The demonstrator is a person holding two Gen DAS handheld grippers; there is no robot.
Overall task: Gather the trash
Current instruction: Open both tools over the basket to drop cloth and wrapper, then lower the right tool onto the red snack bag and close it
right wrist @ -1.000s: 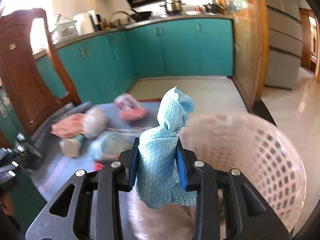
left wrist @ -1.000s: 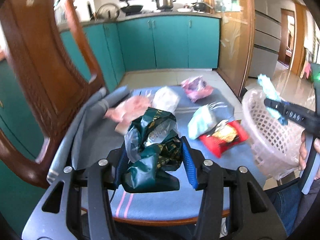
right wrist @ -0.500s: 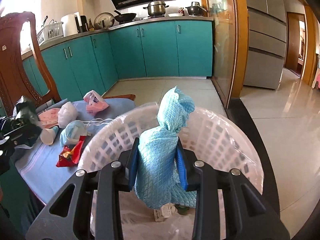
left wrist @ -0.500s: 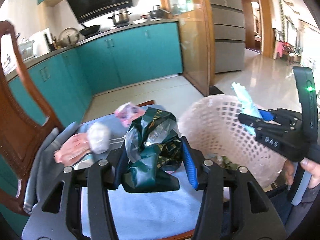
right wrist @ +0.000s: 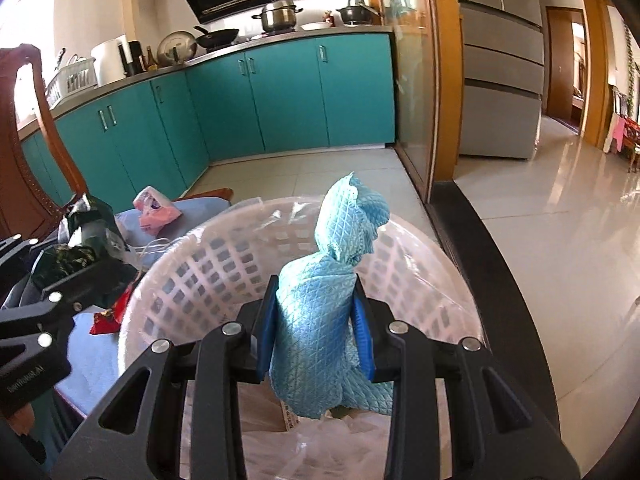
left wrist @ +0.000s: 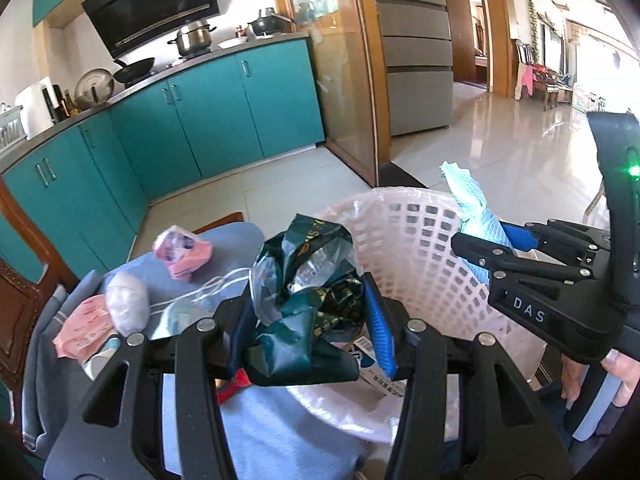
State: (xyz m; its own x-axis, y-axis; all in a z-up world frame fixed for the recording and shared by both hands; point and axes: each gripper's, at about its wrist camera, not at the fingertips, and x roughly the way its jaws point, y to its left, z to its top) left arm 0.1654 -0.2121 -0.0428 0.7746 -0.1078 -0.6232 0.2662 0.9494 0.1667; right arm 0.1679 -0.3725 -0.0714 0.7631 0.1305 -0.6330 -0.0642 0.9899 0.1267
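Teal kitchen cabinets back a blue-covered worktop [left wrist: 280,432]. At its 3 o'clock edge stands the pink basket [right wrist: 224,264]. Left tool [left wrist: 306,330] pinches a green wrapper [left wrist: 308,288] at the rim; right tool [right wrist: 316,320] pinches a blue cloth [right wrist: 324,304] above the basket, likely poised for dropping.

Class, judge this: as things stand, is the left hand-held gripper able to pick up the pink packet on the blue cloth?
Probably not yet: the left hand-held gripper is shut on a dark green wrapper, so its jaws are occupied. The pink packet itself lies uncovered.
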